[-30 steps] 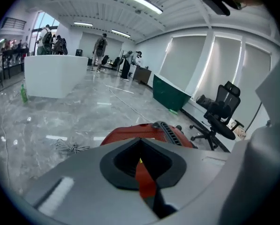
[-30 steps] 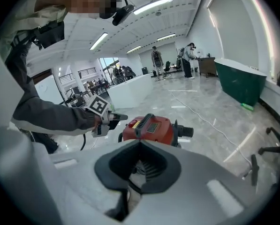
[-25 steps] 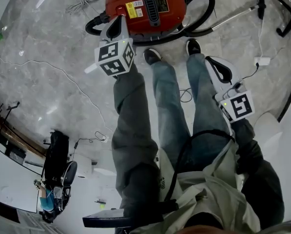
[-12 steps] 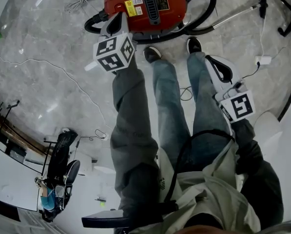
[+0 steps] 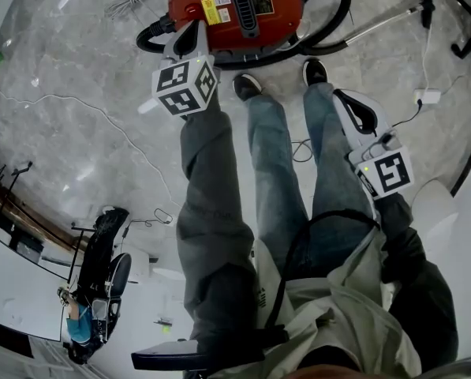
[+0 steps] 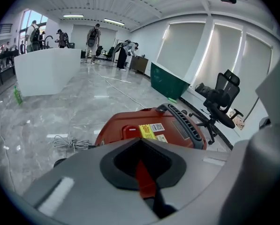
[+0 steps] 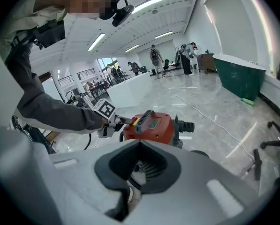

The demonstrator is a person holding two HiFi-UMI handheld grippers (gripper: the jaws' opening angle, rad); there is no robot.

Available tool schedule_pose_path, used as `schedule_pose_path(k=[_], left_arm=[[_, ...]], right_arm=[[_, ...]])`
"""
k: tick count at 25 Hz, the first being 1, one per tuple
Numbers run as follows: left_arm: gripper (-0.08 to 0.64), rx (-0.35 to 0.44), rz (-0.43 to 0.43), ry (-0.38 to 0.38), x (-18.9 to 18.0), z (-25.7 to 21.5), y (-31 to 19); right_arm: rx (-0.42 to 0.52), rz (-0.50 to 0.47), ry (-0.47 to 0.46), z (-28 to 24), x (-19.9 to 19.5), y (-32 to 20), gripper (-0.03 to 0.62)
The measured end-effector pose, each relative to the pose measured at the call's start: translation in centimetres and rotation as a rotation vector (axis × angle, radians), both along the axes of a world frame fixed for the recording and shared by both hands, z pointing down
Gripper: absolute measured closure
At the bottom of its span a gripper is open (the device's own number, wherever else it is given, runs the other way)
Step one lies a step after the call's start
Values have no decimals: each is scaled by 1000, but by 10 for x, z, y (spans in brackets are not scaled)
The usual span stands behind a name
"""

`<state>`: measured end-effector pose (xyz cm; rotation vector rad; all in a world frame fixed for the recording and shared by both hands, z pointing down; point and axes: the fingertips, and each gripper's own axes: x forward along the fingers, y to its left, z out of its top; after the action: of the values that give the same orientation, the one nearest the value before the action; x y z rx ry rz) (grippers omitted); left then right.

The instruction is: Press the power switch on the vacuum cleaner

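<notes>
The red vacuum cleaner stands on the grey marble floor just ahead of the person's shoes. Its top carries a black grille handle and yellow labels. A raised red button sits beside the yellow label. My left gripper reaches over the cleaner's near left edge, jaws shut. In the left gripper view the red body fills the gap ahead. The right gripper view shows the left gripper against the cleaner's side; contact cannot be told. My right gripper hangs by the right leg, shut and holding nothing.
A black hose loops round the cleaner and a metal wand lies to its right. A coiled cord lies at the back left. A white plug block and thin cables lie on the floor. An office chair stands at the right.
My left gripper has moved a little forward over the cleaner's near edge, then held almost still. The right gripper has stayed where it was.
</notes>
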<state>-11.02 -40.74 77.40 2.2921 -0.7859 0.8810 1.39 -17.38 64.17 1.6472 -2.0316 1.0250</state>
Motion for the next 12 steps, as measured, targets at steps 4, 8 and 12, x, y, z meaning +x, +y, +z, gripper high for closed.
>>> schedule_pose_path(k=[4,8,12], left_arm=[[555,45,-8,-7,-1,0,-1],[555,46,18,-23,1,0,0],[555,79,46,-50,3,-10,-10]], right_arm=[[32,-14,4,0,-3,-1,591],[25,-9,4,3,-2,3,591],[-1,-4,-5,5,-3,7,591]])
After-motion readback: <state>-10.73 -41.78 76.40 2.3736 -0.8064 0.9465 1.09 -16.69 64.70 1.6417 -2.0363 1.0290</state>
